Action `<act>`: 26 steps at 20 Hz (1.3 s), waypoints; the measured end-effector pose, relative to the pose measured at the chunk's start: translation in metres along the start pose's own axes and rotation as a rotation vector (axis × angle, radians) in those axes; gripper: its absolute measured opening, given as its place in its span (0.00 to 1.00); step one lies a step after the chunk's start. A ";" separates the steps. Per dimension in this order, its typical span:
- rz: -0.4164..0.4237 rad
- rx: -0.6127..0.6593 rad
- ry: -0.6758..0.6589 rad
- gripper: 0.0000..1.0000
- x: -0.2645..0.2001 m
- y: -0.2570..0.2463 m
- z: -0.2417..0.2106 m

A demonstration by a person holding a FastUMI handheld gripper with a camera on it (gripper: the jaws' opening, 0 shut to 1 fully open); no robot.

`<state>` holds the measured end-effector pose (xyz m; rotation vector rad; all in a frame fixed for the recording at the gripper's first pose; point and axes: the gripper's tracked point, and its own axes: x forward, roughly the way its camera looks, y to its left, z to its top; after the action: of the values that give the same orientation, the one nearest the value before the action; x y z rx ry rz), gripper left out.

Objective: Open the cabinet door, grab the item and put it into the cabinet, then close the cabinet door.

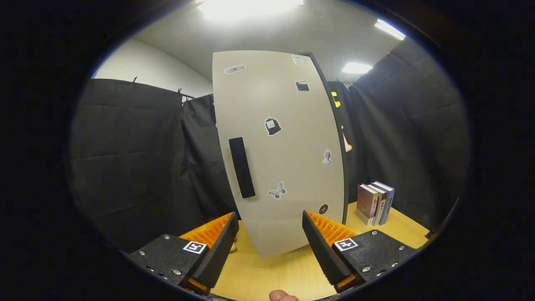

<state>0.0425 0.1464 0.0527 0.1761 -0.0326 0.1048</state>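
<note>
A tall pale cabinet stands on the wooden table just ahead of my fingers, its door shut. Several small stickers dot the door, and a black vertical handle sits near its left edge. My gripper is open, its two fingers spread wide with nothing between them; the cabinet's lower front lies just beyond the gap. The handle is above and slightly left of the gap. A few upright books stand on the table to the right of the cabinet.
Black cloth walls enclose the table on the left, back and right. A fingertip of the person's hand shows below the fingers. Bare tabletop lies between the fingers and the cabinet's base.
</note>
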 end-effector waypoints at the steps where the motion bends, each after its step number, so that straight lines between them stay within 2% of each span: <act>1: -0.001 0.006 0.015 0.95 0.000 0.001 -0.004; 3: 0.024 0.015 0.027 0.95 0.005 0.012 -0.007; 16: 0.009 -0.032 0.056 0.95 0.026 0.013 -0.022; 26: -0.002 -0.047 0.032 0.95 0.030 0.011 -0.012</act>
<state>0.0715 0.1619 0.0439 0.1277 -0.0026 0.1043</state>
